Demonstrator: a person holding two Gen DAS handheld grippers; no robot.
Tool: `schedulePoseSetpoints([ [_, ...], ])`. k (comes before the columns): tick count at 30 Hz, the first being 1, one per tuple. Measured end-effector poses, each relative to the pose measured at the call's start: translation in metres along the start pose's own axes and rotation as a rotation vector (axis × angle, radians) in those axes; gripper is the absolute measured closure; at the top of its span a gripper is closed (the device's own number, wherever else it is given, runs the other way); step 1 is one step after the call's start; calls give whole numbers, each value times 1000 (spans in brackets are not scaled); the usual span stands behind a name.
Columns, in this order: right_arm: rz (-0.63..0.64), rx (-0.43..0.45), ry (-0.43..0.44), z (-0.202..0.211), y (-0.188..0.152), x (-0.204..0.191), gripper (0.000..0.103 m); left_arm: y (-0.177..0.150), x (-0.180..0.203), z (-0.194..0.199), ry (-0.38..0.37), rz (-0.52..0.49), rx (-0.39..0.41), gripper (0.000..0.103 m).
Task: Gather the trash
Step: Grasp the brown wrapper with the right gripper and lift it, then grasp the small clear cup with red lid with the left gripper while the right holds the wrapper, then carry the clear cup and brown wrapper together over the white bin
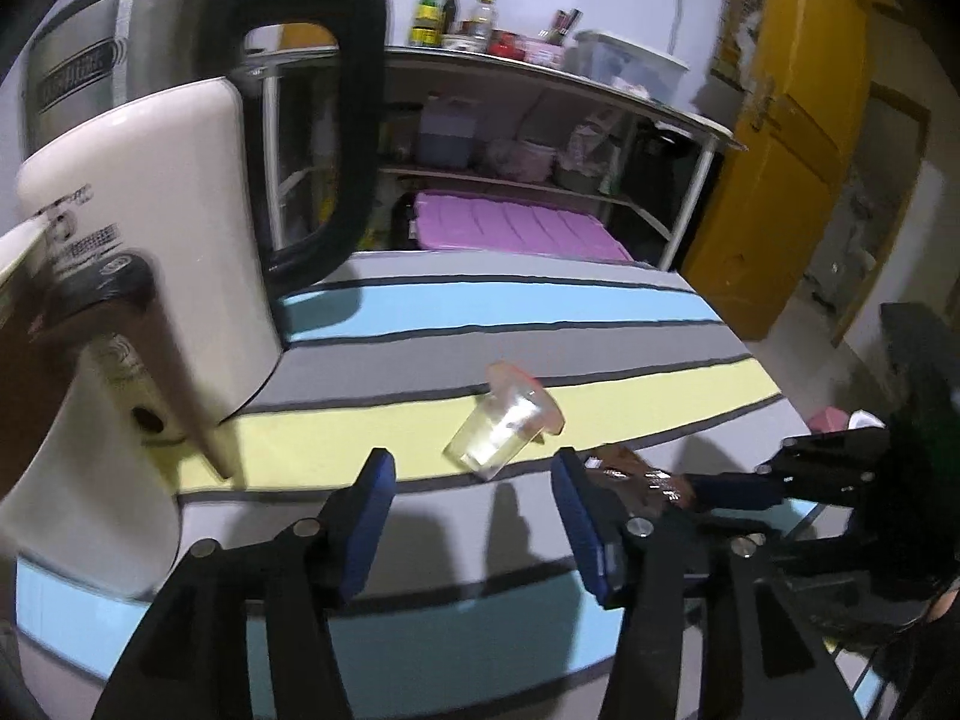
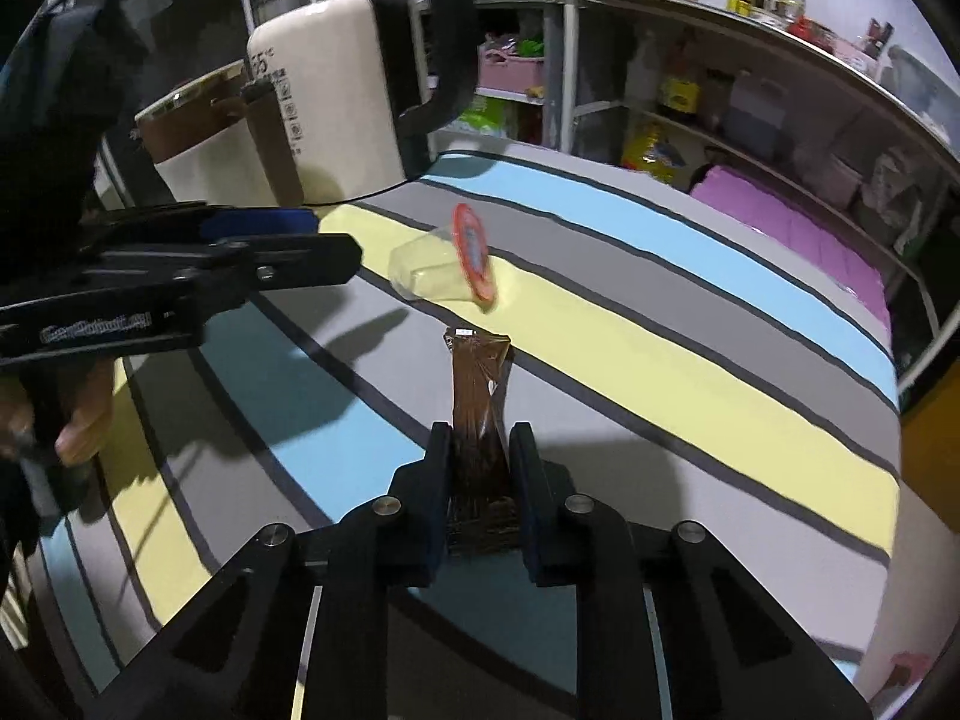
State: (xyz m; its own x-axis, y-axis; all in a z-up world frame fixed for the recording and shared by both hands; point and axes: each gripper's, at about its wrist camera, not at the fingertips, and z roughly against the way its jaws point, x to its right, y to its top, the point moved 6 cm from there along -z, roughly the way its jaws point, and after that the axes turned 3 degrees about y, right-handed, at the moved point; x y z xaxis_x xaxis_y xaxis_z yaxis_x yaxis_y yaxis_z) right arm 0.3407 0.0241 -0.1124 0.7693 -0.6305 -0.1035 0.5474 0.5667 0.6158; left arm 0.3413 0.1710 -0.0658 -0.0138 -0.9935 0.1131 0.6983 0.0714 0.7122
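A clear plastic cup (image 1: pixel 501 420) with a red-rimmed lid lies on its side on the yellow stripe of the striped tablecloth (image 1: pixel 540 312). My left gripper (image 1: pixel 474 480) is open just short of the cup, with nothing between its blue pads. In the right wrist view the same cup (image 2: pixel 441 267) lies beyond the left gripper (image 2: pixel 333 240), which comes in from the left. My right gripper (image 2: pixel 480 438) is shut on a brown crinkled wrapper (image 2: pixel 478 384), which sticks out forward past the fingertips. The wrapper (image 1: pixel 636 471) also shows in the left wrist view, held by the right gripper (image 1: pixel 690 486).
A white and steel kettle (image 1: pixel 150 210) with a black handle stands at the table's left. Close beside it stands a white container (image 2: pixel 198 144) with a brown band. Behind the table a metal rack (image 1: pixel 600 84) holds bottles and boxes. A yellow door (image 1: pixel 780 150) is at the right.
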Motion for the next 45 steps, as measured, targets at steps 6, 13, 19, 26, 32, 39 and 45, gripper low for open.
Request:
schedulePoseSetpoints([
  [6,-56,13,-14,16,-10,19,83,6,18,-25,35,-140,-22,48],
  [13,-90,31,-28,28,-17,33,83,8,25,-50,41,-185,-66,50],
  [19,-112,44,-35,35,-24,39,83,5,26,-56,58,-186,-95,76],
  [26,-136,70,-54,49,-29,41,83,1,29,-35,71,-97,-64,76],
  [32,-145,100,-80,74,-40,38,83,-5,51,2,64,-50,-13,76],
  [39,-175,138,-102,109,-57,35,83,-17,94,49,29,-39,36,76],
  [45,-215,172,-126,145,-77,33,83,-31,132,80,-2,-44,57,76],
])
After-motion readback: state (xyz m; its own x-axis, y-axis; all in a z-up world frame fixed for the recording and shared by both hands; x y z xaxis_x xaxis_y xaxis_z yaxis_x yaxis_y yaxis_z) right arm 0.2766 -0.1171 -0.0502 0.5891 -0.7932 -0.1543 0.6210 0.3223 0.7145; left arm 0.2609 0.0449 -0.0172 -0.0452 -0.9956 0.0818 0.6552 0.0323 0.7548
